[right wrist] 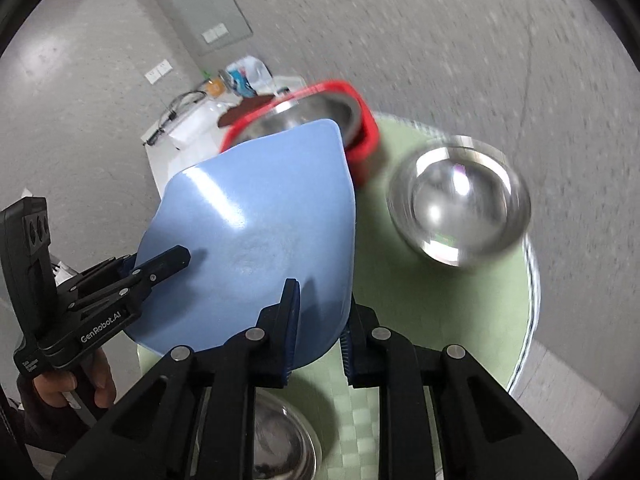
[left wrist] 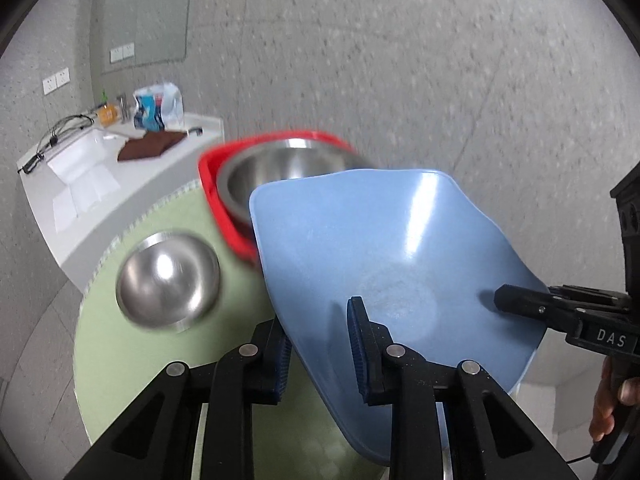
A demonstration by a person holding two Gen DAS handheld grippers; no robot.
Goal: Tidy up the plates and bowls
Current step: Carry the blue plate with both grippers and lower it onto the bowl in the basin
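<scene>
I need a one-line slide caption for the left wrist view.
Both grippers, left gripper and right gripper, hold a blue plastic plate above a green round table.

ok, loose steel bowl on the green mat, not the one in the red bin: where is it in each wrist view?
Left wrist: steel bowl sits left of centre on the green mat, left of the blue plate.
Right wrist: steel bowl sits right of centre, right of the blue plate.
Shared landmark: the red bin holding another steel bowl, just behind the plate's far edge.
</scene>
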